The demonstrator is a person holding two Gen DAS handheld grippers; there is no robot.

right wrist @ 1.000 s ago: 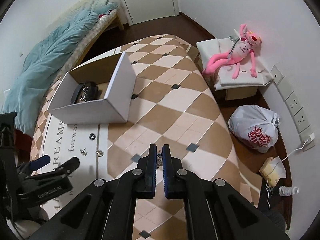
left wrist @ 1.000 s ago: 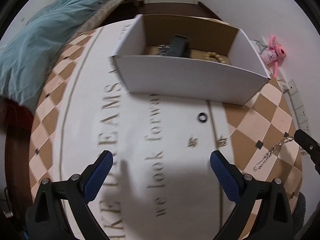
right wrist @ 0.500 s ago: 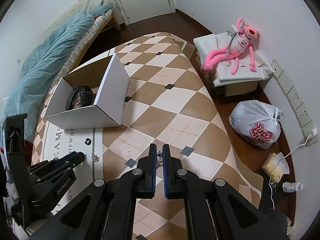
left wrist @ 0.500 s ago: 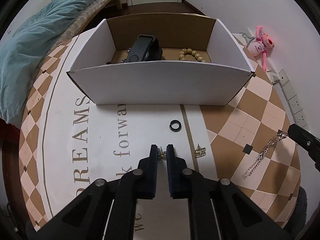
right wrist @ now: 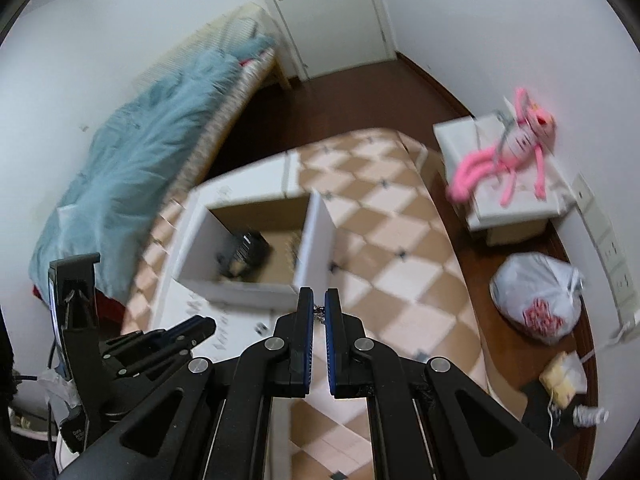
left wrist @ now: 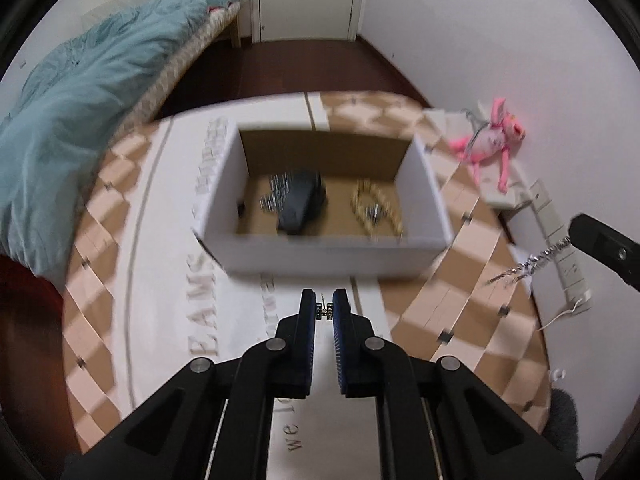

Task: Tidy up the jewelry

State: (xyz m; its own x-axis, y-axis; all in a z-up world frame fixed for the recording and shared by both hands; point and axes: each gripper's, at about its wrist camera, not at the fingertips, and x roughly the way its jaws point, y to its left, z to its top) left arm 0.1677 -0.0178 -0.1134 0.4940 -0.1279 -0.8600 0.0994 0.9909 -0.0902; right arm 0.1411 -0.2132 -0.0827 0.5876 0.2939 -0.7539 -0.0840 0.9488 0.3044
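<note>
My left gripper [left wrist: 324, 307] is shut on a small gold earring [left wrist: 324, 310], lifted above the printed cloth. Beyond it stands the open white cardboard box [left wrist: 328, 254] with a black case [left wrist: 301, 205], sparkly pieces [left wrist: 276, 194] and a bead bracelet [left wrist: 374, 208] inside. My right gripper [right wrist: 319, 312] is shut on a silver chain [right wrist: 319, 316]; in the left wrist view that chain [left wrist: 528, 264] dangles from the right gripper's tip [left wrist: 580, 226]. In the right wrist view the box [right wrist: 240, 286] lies ahead to the left, and the left gripper [right wrist: 192, 330] is lower left.
The checkered cloth [right wrist: 400, 248] covers the table. A bed with a teal blanket [left wrist: 72, 128] is at the left. A pink plush toy [right wrist: 508, 152] lies on a white stand; a white plastic bag [right wrist: 536, 296] sits on the floor at the right.
The left gripper went from wide open to shut on the earring and rose with it. The right gripper stayed shut on the chain and rose too; the box now looks farther below.
</note>
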